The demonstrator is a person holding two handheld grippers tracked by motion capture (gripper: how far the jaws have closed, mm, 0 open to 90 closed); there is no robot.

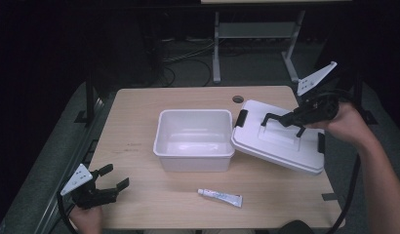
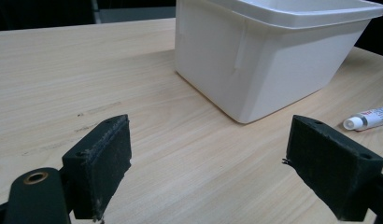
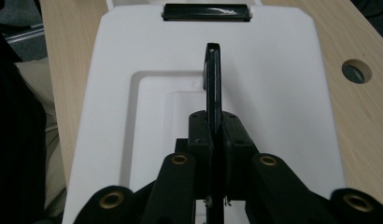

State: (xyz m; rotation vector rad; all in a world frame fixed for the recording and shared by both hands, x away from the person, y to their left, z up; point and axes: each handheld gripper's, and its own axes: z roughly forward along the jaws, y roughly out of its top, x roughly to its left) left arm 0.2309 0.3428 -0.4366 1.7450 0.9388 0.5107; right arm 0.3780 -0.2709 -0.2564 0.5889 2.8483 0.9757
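We find right gripper (image 1: 286,118) clamped on lid handle (image 3: 213,74); left gripper (image 1: 109,181) spread, lower left; tube (image 1: 220,197) below tub (image 1: 194,141)

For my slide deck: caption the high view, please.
Right gripper lifts the lid by its handle beside the open bin; left gripper waits open.

Light wooden table (image 1: 139,105), grey floor (image 1: 247,63), dark room.

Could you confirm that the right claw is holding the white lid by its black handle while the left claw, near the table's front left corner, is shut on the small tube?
Not quite: the left claw is open and holds nothing, as the left gripper view shows; the tube lies loose on the table. The right claw does grip the lid by its handle.
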